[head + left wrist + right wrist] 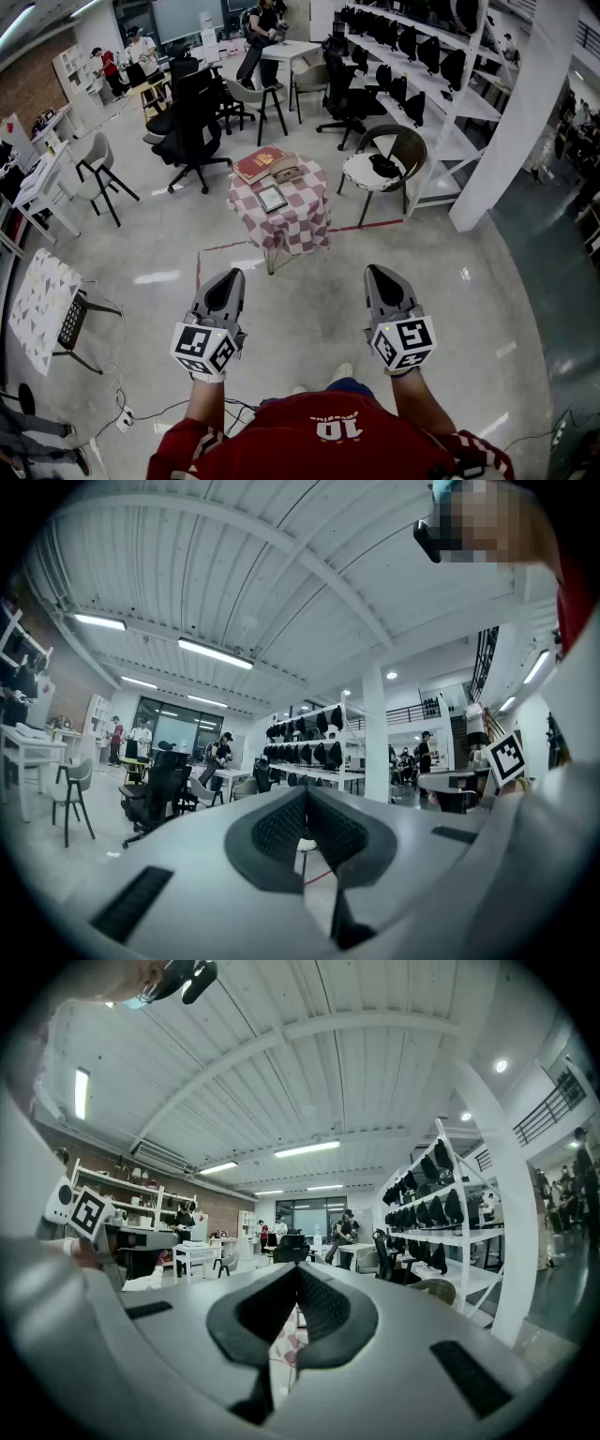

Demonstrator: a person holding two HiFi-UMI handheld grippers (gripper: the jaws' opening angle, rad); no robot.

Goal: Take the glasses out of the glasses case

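A small table with a red-and-white checked cloth [300,220] stands a few steps ahead of me in the head view. On it lie a red book [260,164], a brownish case-like object [287,171] beside the book, and a dark flat framed item [272,198]. No glasses are visible. My left gripper [229,277] and right gripper [376,273] are held level over the floor, well short of the table, both shut and empty. The jaws meet in the left gripper view [306,795] and in the right gripper view [298,1267]. A patch of the checked cloth [287,1344] shows under the right jaws.
A black office chair [192,127] stands left of the table and a round chair with a white cushion [382,167] to its right. A white pillar [511,122] rises at the right. A patterned side table [37,305] and floor cables [127,417] lie at my left.
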